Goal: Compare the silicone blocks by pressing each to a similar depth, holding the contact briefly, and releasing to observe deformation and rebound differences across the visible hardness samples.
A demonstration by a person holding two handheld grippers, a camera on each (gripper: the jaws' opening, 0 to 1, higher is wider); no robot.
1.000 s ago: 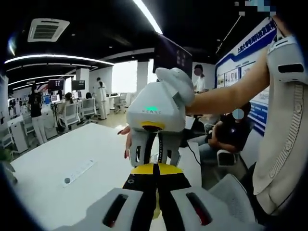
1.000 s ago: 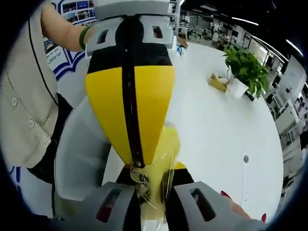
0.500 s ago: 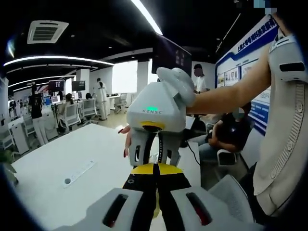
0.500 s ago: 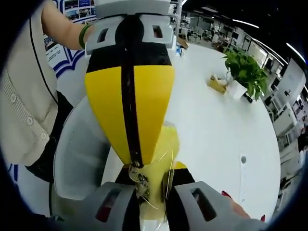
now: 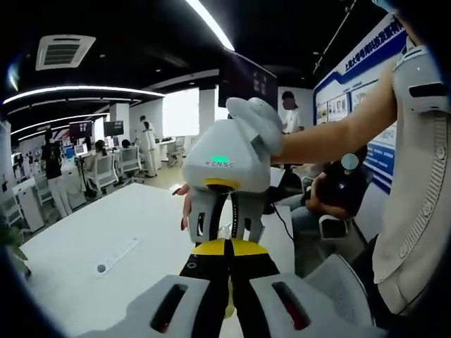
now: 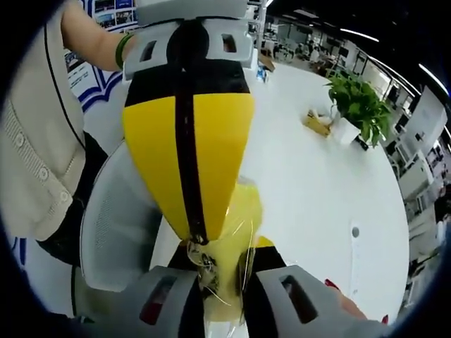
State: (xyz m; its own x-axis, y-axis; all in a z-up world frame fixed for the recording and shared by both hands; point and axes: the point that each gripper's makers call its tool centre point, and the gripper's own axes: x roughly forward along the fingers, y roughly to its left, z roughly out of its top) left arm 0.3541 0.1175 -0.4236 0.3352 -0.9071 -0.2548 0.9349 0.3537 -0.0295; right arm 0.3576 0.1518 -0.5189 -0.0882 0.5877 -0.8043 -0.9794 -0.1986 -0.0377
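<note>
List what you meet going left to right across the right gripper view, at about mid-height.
Person's cream buttoned garment → yellow-and-black left gripper → white table → potted green plant.

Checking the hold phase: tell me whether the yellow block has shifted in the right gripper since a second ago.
No. The yellow block sits as before between the right gripper jaws and against the left gripper.

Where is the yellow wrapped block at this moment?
In the right gripper view, the yellow block sits bottom centre, clamped between the right gripper and the left gripper above it.
</note>
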